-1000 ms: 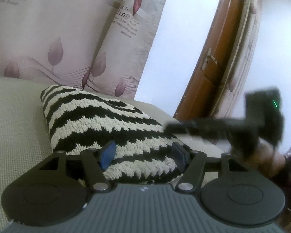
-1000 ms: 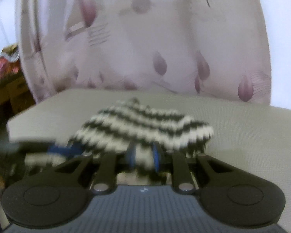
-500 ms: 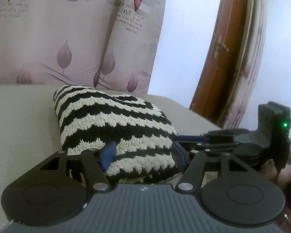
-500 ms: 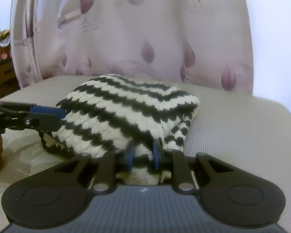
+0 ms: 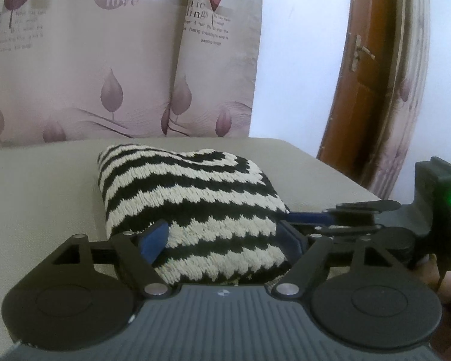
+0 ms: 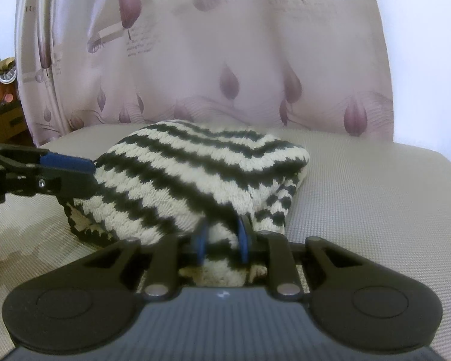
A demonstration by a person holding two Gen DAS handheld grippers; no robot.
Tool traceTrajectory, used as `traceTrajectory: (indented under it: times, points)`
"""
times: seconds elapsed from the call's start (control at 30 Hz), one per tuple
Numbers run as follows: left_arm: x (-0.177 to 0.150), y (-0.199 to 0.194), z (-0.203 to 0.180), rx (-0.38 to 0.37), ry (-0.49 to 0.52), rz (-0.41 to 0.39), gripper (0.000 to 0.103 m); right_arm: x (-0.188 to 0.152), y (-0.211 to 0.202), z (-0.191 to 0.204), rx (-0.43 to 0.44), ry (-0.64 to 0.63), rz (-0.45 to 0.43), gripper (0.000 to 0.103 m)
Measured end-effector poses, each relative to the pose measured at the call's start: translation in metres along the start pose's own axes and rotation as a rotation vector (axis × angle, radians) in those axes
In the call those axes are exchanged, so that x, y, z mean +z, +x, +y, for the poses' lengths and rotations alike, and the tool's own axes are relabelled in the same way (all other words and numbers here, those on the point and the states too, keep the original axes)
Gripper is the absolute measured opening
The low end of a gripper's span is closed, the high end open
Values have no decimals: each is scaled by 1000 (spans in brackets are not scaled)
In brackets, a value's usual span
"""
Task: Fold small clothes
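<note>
A black-and-cream striped knit garment (image 5: 189, 204) lies folded in a thick bundle on a beige surface (image 5: 39, 198). My left gripper (image 5: 222, 240) is open, its blue pads standing wide on either side of the bundle's near edge. My right gripper (image 6: 221, 240) is shut on the garment's (image 6: 195, 174) near edge, with knit pinched between its blue pads. The right gripper also shows at the right of the left wrist view (image 5: 357, 213), at the bundle's side. The left gripper shows at the left of the right wrist view (image 6: 66, 168), touching the bundle.
A pink curtain with leaf prints (image 5: 105, 60) hangs behind the beige surface. A brown wooden door (image 5: 360, 84) stands at the right of the left wrist view. A dark cabinet with ornaments (image 6: 0, 102) is at the far left of the right wrist view.
The bundle has come down and settled flatter on the surface. The right gripper has steadied at the garment's edge, still pinching it. The left gripper stays open around the bundle.
</note>
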State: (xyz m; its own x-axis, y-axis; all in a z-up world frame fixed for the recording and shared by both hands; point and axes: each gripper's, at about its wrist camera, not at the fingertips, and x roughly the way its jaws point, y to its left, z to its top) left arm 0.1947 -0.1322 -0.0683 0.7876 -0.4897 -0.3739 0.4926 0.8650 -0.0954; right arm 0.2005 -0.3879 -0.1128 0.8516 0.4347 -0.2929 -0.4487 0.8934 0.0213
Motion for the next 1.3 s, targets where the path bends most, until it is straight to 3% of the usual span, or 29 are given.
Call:
traceTrajectory:
  times: [0.67, 0.73, 0.77, 0.8, 1.03, 1.17, 1.3]
  points:
    - [16, 18, 16, 147, 51, 6, 93, 0, 0, -1, 0, 16, -2, 24]
    - [17, 20, 18, 156, 53, 7, 94, 0, 0, -2, -7, 17, -2, 34]
    - [17, 21, 18, 159, 54, 9, 95, 0, 1, -3, -23, 24, 4, 66]
    - [18, 23, 18, 163, 56, 12, 95, 0, 4, -5, -54, 42, 24, 89]
    - [19, 34, 24, 180, 54, 26, 100, -2, 9, -8, -38, 59, 55, 88]
    - [22, 35, 39, 96, -19, 27, 103, 0, 8, -21, 27, 130, 69, 88]
    - [27, 44, 62, 14, -114, 66, 103, 4, 10, -47, 141, 288, 92, 88]
